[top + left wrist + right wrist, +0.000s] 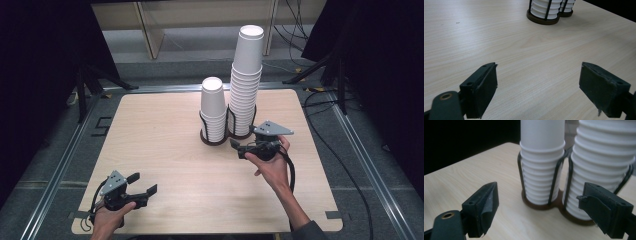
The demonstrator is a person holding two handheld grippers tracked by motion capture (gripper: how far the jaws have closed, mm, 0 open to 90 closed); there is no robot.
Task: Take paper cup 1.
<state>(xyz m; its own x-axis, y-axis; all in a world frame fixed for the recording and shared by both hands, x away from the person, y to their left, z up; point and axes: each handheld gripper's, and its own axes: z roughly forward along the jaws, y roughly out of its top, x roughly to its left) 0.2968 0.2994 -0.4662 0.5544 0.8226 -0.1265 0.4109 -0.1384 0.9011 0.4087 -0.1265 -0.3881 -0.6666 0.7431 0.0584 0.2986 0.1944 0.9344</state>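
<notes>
Closing on the taller paper-cup stack, keep your spread right tool level and square; left tool rests spread, empty.

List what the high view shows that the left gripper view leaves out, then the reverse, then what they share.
High view: the full height of the tall stack and the short stack of white cups, with the right gripper beside them. Left gripper view: the inner faces of the left gripper, its jaws wide apart, close up. Shared: the wooden table, the dark wire holder and the stacks' lowest cups.
</notes>
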